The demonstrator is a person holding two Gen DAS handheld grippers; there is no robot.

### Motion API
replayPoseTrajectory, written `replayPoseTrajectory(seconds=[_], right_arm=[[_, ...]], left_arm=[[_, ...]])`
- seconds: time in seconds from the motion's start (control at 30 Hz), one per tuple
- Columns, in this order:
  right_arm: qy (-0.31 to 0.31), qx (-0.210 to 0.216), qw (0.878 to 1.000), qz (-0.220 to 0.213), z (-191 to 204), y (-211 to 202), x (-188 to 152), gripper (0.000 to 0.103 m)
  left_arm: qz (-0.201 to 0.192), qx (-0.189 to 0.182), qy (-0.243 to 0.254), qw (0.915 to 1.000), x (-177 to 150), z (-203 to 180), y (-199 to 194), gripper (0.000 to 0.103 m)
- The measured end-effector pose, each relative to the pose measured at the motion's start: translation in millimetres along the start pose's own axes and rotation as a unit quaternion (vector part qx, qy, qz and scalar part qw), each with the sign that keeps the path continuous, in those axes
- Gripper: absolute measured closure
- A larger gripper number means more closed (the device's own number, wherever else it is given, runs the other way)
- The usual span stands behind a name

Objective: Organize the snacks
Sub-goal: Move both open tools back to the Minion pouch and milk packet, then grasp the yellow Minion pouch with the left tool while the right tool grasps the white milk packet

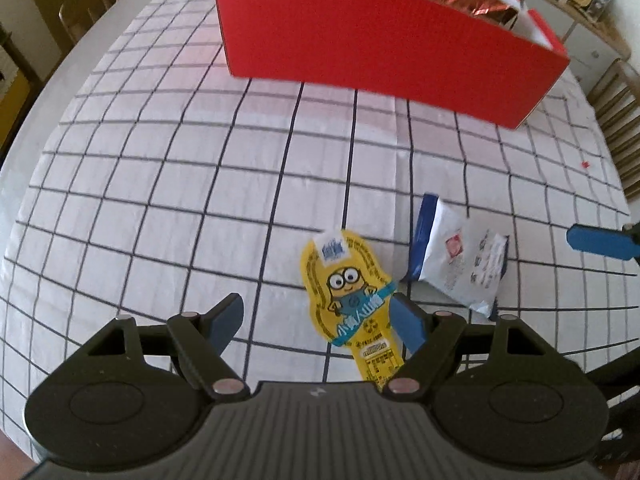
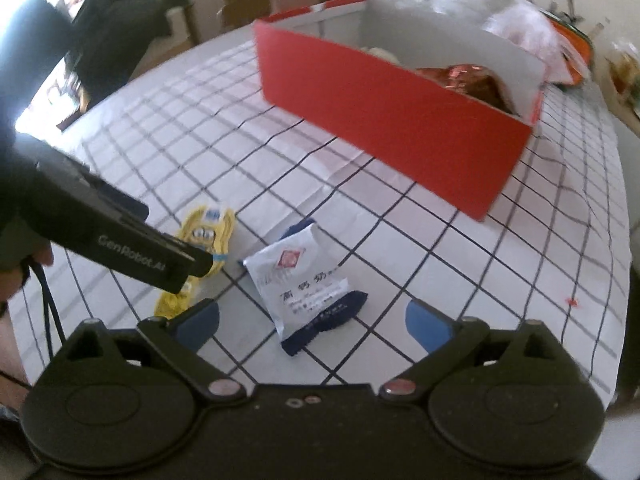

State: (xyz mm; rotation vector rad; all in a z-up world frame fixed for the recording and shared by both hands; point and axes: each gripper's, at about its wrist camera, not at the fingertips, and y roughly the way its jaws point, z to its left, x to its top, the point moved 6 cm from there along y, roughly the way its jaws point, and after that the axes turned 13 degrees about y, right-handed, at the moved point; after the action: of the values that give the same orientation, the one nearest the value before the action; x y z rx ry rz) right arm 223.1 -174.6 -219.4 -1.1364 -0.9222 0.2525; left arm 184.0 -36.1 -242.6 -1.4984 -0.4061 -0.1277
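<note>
The worktop [image 1: 160, 200] wears a smooth white cloth with a dark grid, and it could slide or bunch if a finger drags on it. The red box [image 1: 380, 60], stiff cardboard at the far side, already holds a crinkly foil pack [image 1: 472, 0]. Near the right gripper [image 2: 312, 320], open, lies the puffy white pouch [image 2: 304, 284]; slick film may squirt out of a pinch. The left gripper [image 1: 316, 320], open, straddles the flat yellow packet [image 1: 352, 300], thin enough that the pads may close on cloth instead.
</note>
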Motion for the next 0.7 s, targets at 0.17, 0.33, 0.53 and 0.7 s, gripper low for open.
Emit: replayPoseTrajectory(seconds=[0.17, 0.33, 0.53, 0.7], right_arm=[[-0.041, 0.003, 0.999, 0.005, 3, 12, 4, 0.006], [-0.067, 0.017, 0.998, 0.013, 5, 22, 7, 0.007], [-0.082, 0.024, 0.996, 0.021, 6, 29, 7, 0.009], [-0.092, 0.028, 0.995, 0.027, 7, 36, 6, 0.016]], left_arm=[[0.0, -0.001, -0.012, 0.9999, -1, -1, 4, 0.023], [0.006, -0.016, -0.035, 0.9992, -1, -5, 2, 0.023], [0.023, -0.028, -0.066, 0.9972, -7, -8, 3, 0.023], [0.036, -0.027, -0.12, 0.9918, -8, -2, 3, 0.023]])
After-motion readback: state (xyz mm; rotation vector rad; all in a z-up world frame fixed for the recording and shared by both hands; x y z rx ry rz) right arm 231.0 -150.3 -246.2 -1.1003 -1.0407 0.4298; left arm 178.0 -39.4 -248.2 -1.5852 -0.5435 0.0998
